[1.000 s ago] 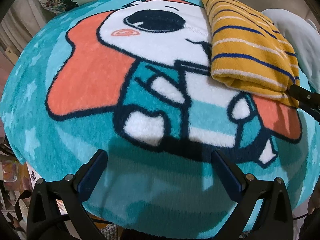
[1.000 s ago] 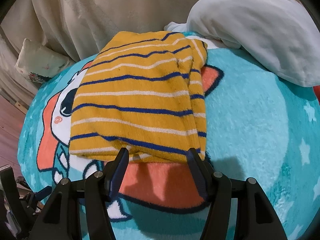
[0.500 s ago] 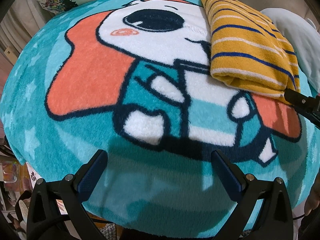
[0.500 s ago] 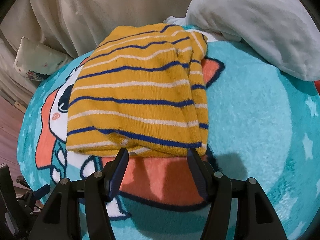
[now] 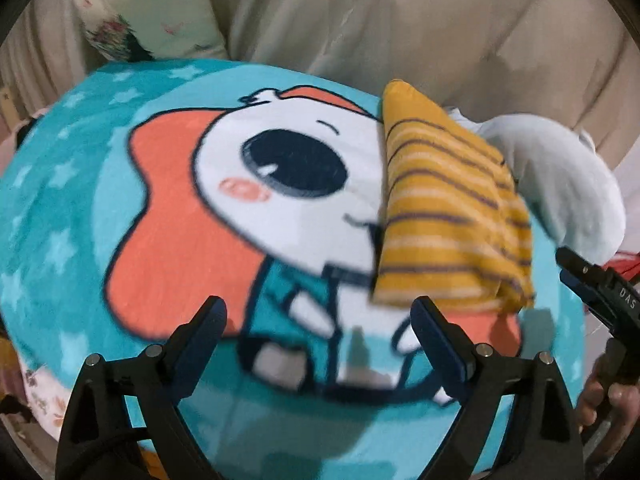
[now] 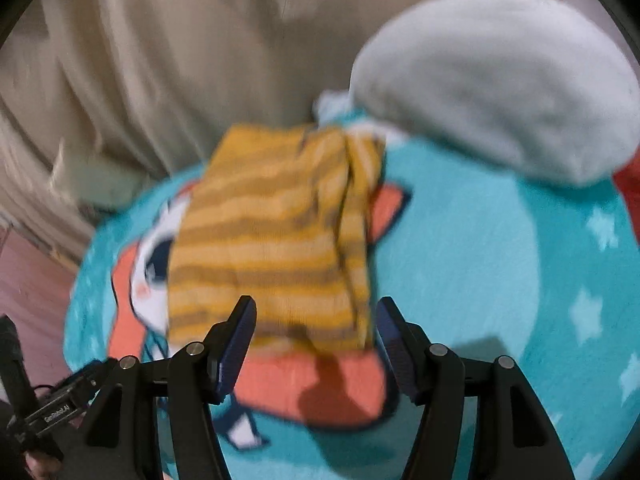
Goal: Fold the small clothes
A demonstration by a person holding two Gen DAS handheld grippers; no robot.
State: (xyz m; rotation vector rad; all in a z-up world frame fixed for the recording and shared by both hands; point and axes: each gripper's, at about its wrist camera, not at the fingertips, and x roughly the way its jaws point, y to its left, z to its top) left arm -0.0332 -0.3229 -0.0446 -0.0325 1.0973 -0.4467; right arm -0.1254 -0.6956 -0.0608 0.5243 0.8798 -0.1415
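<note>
A folded yellow garment with navy and white stripes (image 5: 444,216) lies on a teal cartoon blanket (image 5: 168,200), toward its right side. In the right wrist view the garment (image 6: 272,232) sits just beyond my right gripper (image 6: 314,322), which is open and empty, its fingertips framing the near edge. My left gripper (image 5: 318,320) is open and empty over the blanket's front, left of the garment. The right gripper's body (image 5: 600,292) shows at the right edge of the left wrist view. Both views are motion-blurred.
A pale grey-white bundle of cloth (image 6: 492,88) lies at the far right of the blanket (image 6: 480,260). A beige curtain (image 5: 400,20) hangs behind. A floral pillow (image 5: 132,16) sits at the back left. Something red (image 6: 628,192) shows at the right edge.
Both grippers have pulled back and tilted up, so the garment and blanket look smaller and more curtain shows. The garment stays folded in place. Both grippers stay open.
</note>
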